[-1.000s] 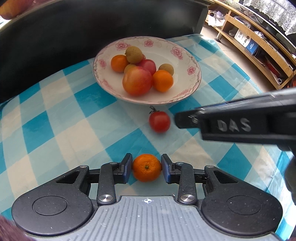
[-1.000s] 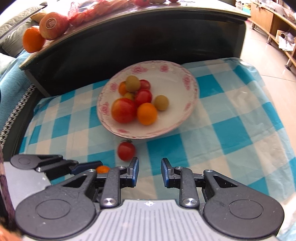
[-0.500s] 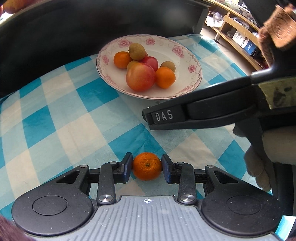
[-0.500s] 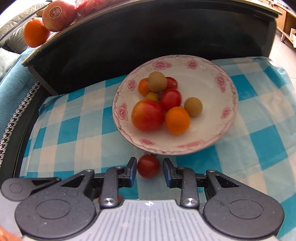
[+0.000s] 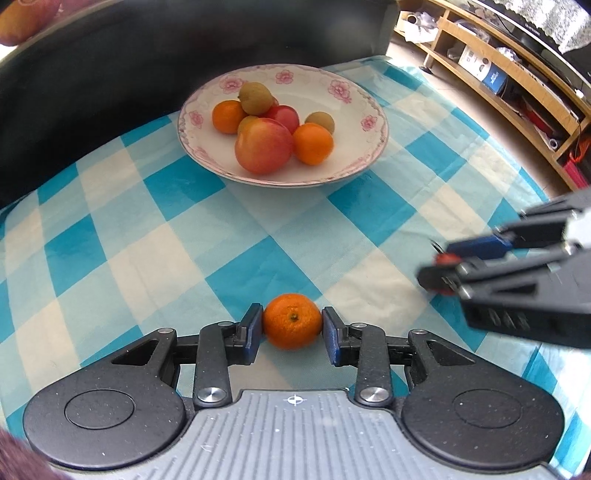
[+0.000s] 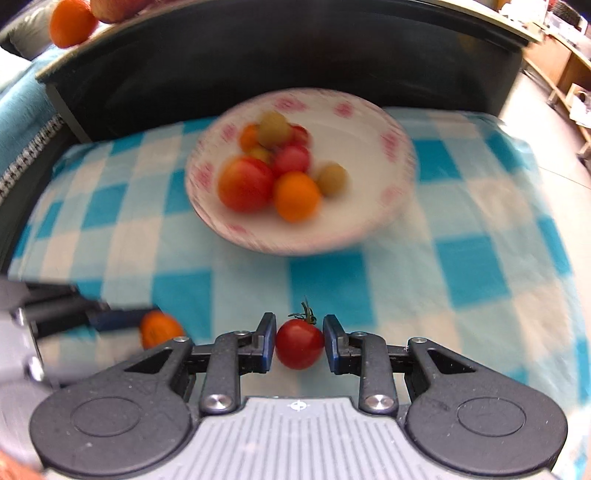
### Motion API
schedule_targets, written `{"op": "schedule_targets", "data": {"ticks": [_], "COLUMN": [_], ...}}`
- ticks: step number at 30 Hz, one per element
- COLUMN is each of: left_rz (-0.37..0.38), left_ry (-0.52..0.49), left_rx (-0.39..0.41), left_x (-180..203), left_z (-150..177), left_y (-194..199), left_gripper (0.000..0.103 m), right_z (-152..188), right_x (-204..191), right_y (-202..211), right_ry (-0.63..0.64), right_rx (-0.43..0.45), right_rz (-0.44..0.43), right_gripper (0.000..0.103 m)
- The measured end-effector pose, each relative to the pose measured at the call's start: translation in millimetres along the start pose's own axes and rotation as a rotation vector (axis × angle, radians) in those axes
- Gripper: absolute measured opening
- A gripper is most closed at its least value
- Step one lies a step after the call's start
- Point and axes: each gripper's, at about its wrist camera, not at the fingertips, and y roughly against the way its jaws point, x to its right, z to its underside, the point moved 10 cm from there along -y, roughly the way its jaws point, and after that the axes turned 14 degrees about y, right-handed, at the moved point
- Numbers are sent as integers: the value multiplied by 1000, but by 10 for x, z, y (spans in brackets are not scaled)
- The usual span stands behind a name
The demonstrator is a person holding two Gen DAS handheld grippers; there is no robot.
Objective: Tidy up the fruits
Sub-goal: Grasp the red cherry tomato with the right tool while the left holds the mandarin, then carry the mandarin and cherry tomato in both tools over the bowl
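Note:
A small mandarin (image 5: 291, 320) sits on the blue-and-white checked cloth (image 5: 147, 240), and my left gripper (image 5: 291, 326) is shut on it, both pads against its sides. My right gripper (image 6: 300, 345) holds a red cherry tomato (image 6: 299, 343) with a green stem. Its jaws are closing, with the pads touching the tomato. The white floral plate (image 5: 369, 147) lies beyond, holding an apple, mandarins, a red tomato and brownish round fruits. In the left wrist view the right gripper (image 5: 439, 266) is at the right. The right wrist view is blurred and shows the left gripper's mandarin (image 6: 160, 328) at lower left.
A dark, raised furniture edge (image 6: 258, 55) runs behind the plate, with an orange (image 6: 70, 22) and other fruit on top. Wooden shelves (image 5: 517, 92) stand to the right past the cloth's edge. The cloth drops off at the right side.
My right gripper reached the tomato near the plate, took it between its pads and drew back with it. The left gripper kept hold of the mandarin in place.

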Motion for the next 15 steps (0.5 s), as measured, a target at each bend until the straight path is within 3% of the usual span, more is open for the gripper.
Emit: {"op": "schedule_targets", "data": {"ticks": [6,13,15], "left_rz": [-10,0,11], "left_ry": [-12,12,29], "left_rx": [20,29,31], "left_x": [50,24,23], "left_z": [32,-23,-51], "left_y": [-4,31,51], "left_gripper": [43,48,55], "right_z": [385,459,475], "right_x": [5,-21,-5], "right_y": [58,110,159], "right_ry": [10,-12,-32], "right_rx": [-30,19,38], "right_rz": [10,0,-18], "right_gripper": [32,33,35]}}
